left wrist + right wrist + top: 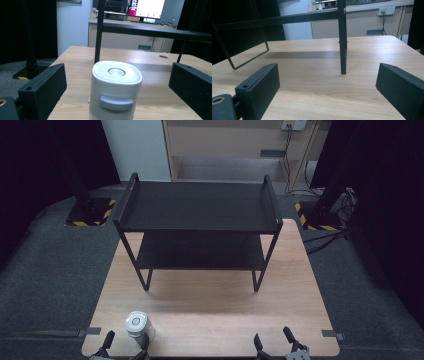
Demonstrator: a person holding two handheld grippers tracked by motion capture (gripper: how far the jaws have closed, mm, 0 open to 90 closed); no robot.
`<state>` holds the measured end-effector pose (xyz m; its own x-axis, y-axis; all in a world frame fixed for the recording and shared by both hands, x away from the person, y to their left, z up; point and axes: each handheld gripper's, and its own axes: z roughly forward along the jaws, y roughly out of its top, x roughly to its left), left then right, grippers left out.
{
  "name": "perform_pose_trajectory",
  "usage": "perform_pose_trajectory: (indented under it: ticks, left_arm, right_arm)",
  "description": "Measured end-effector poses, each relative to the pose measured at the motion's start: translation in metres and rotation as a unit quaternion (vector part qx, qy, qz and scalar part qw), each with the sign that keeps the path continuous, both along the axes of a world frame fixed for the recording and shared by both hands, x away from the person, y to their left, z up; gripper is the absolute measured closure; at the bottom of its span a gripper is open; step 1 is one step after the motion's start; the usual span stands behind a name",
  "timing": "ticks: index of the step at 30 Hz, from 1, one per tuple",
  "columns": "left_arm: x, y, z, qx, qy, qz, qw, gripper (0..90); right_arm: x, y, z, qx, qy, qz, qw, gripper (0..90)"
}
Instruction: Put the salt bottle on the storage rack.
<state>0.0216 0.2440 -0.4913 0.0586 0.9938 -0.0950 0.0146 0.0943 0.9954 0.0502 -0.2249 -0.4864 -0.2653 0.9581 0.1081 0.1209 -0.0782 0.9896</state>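
Observation:
A white cylindrical container (137, 324) with a round lid and a grey tab on its side stands upright near the front left of the wooden table (210, 310). My left gripper (125, 341) is open, its jaws on either side of the container (115, 87) without touching it. At the front right edge my right gripper (274, 340) is open over bare wood, and nothing lies between its jaws (329, 82). A black two-tier metal rack (199, 205) stands at the back of the table, both shelves bare.
The rack's front legs (257, 282) stand about mid-table; one leg (342, 47) rises straight ahead of the right gripper. Grey carpet surrounds the table. Black stand bases with yellow-black tape (91, 212) sit on the floor at the back left and right.

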Motion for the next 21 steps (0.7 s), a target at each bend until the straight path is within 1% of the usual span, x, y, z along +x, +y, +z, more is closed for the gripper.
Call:
perform_pose_trajectory:
  ticks: [3, 10, 16, 21]
  left_arm:
    - [-0.001, 0.000, 0.000, 0.000, -0.003, 0.001, 1.0000, 0.3]
    - [-0.002, -0.002, 0.000, 0.003, -0.004, -0.003, 1.0000, 0.3]
    - [0.003, -0.002, -0.003, 0.008, 0.001, -0.007, 0.9999, 0.3]
    - [0.010, -0.003, -0.007, 0.012, 0.008, -0.003, 0.9999, 0.3]
  right_arm:
    - [-0.002, 0.000, 0.000, -0.001, -0.001, 0.000, 1.0000, 5.3]
    - [-0.003, -0.001, 0.001, 0.000, -0.002, 0.000, 1.0000, 5.3]
    - [-0.003, -0.001, 0.000, 0.002, -0.003, 0.001, 1.0000, 5.2]
    - [-0.003, -0.002, -0.001, 0.002, 0.000, -0.001, 1.0000, 5.2]
